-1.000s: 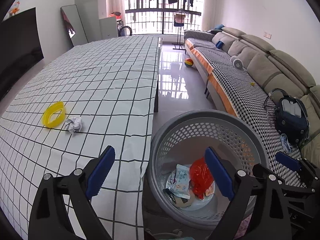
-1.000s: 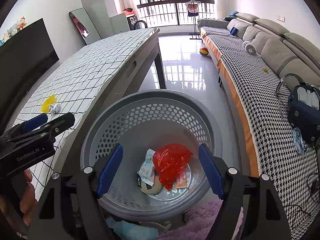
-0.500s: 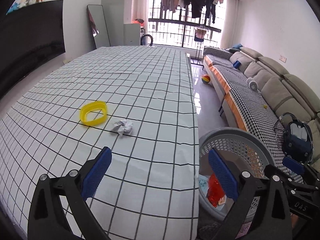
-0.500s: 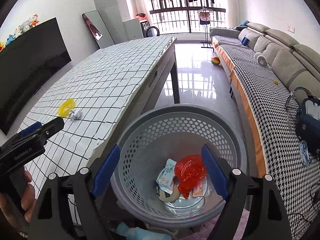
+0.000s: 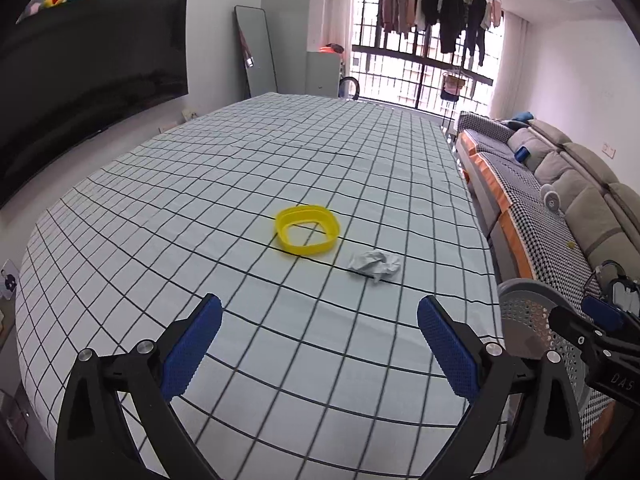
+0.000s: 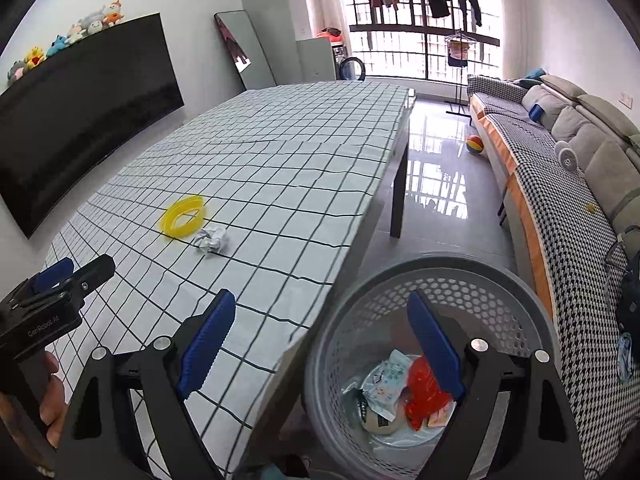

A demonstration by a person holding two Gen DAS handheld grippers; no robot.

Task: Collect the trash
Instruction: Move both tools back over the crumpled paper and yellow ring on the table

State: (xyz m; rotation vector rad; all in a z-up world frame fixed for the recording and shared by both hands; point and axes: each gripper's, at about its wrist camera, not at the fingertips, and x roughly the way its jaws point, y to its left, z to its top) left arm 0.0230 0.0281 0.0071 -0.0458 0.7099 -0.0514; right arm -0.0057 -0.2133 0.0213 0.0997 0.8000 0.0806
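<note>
The left gripper (image 5: 318, 340) is held wide open and empty above the checked surface (image 5: 240, 184). A crumpled paper ball (image 5: 374, 265) lies at its 1 o'clock, just beside a yellow ring (image 5: 307, 230). The right gripper (image 6: 320, 336), likewise spread and empty, is held over the grey basket (image 6: 440, 276), where a red bag (image 6: 424, 392) and wrappers lie.

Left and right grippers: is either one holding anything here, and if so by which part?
Nothing is held. The left gripper and the right gripper are both open and empty; the crumpled paper lies untouched on the table.
</note>
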